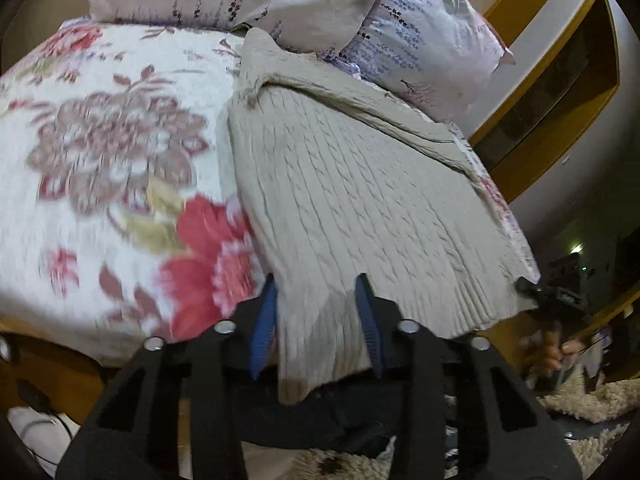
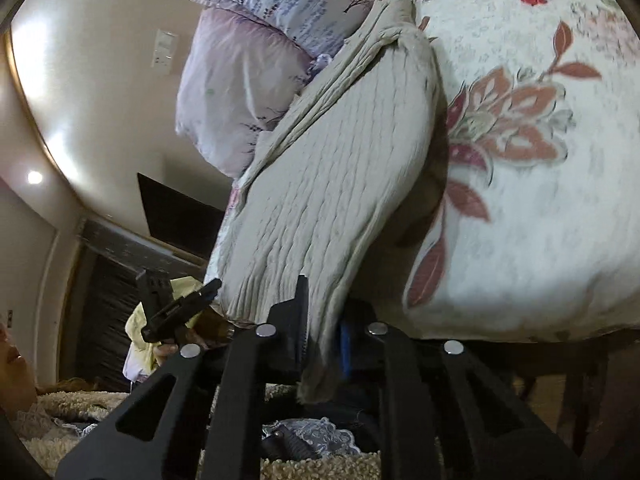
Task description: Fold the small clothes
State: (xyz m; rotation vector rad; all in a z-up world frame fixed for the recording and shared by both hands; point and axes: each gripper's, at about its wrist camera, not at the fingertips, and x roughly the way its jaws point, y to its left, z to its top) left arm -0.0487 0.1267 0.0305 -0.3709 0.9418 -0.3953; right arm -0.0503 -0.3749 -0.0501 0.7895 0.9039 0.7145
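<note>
Step in hand, as judged: gripping the hem corners of the beige knit sweater point(image 1: 360, 200) to start a fold. It lies flat on the floral bed cover point(image 1: 100, 152), collar toward the pillows point(image 1: 248, 0), hem hanging over the bed edge.

Left tongs point(image 1: 318, 312): moderately wide, hem corner between the fingers, not pinched.

Right tongs point(image 2: 324, 316): narrow, clamped on the other hem corner.

Next: left closes, then both carry the hem toward the collar.

Left gripper point(image 1: 318, 312) fingers straddle beige cable-knit sweater point(image 1: 352, 200) hem (unclamped) on floral bedspread point(image 1: 112, 152); right gripper point(image 1: 556, 298) at far corner.
</note>
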